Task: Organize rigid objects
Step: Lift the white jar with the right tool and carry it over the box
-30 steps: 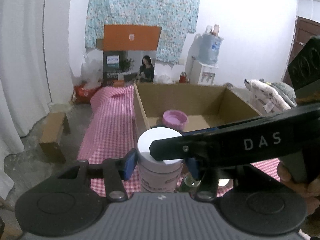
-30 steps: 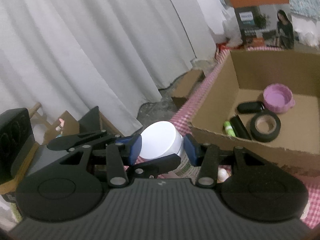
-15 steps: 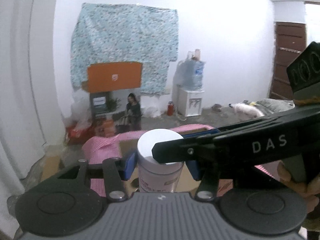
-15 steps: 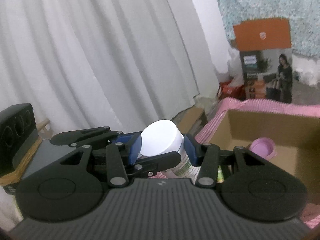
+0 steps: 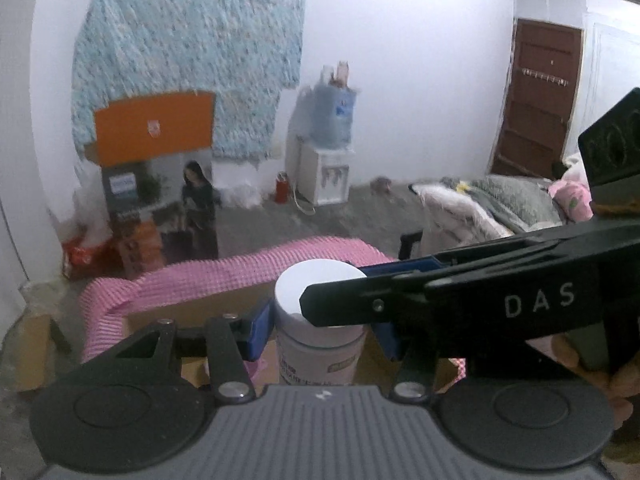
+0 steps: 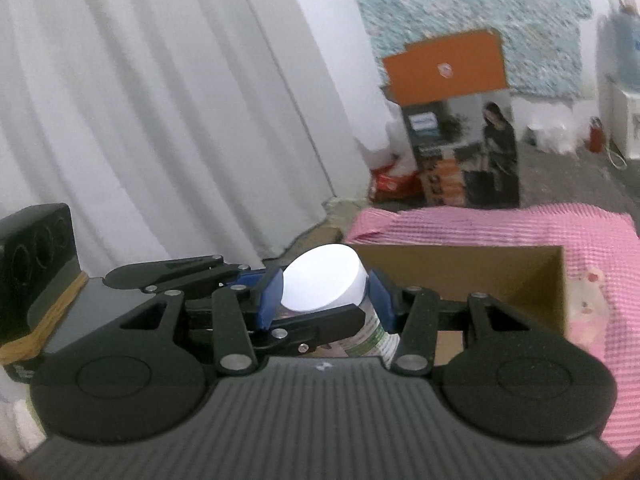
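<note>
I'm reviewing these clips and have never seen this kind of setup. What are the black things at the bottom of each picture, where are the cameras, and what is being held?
No robot here: a person holds a hand-operated tool in each hand, and each carries a fisheye camera looking along its two fingers. One picture comes from the left tool, the other from the right tool. Both tools clamp the same white-lidded jar, so each camera also sees the other tool crossing its view. Part of a hand shows at the right edge of the left view. Beyond the jar stands an open cardboard box on a pink checked cloth. The box's contents are hidden from this angle.
</note>
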`<state>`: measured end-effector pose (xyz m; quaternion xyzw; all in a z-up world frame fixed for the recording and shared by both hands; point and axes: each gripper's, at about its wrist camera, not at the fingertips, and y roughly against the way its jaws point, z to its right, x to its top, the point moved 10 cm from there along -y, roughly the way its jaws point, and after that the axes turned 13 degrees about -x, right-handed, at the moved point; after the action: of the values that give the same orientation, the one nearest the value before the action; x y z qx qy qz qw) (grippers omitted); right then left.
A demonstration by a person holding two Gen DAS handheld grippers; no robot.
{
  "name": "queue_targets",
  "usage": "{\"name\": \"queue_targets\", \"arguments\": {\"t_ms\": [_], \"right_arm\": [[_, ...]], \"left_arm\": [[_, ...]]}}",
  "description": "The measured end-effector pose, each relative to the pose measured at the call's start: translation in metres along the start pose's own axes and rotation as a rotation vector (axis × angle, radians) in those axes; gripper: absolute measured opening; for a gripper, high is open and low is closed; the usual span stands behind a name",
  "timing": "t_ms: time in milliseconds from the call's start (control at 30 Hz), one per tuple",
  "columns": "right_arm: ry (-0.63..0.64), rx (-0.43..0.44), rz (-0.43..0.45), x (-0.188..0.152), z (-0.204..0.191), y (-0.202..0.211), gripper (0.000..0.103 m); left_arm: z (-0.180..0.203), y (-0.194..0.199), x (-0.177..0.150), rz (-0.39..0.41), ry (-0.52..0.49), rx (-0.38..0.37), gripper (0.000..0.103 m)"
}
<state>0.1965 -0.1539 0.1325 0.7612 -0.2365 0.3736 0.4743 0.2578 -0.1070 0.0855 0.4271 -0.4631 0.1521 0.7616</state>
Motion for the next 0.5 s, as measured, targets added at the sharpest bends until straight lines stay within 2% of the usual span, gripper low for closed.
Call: {"name": "queue_targets", "arguments": {"t_ms": [267, 500], "right_arm": [[-0.086, -0.026, -0.097, 0.003, 0.073, -0.065, 0.046], [-0.118, -0.041, -0.172, -0.001, 0.107, -0.131, 0.045]], "left_arm": [[-0.037, -0.084, 0.003, -0.132, 0.07, -0.017, 0.054], [-0.07, -0.135, -0.008, -0.224, 0.163, -0.035, 0.054]]}}
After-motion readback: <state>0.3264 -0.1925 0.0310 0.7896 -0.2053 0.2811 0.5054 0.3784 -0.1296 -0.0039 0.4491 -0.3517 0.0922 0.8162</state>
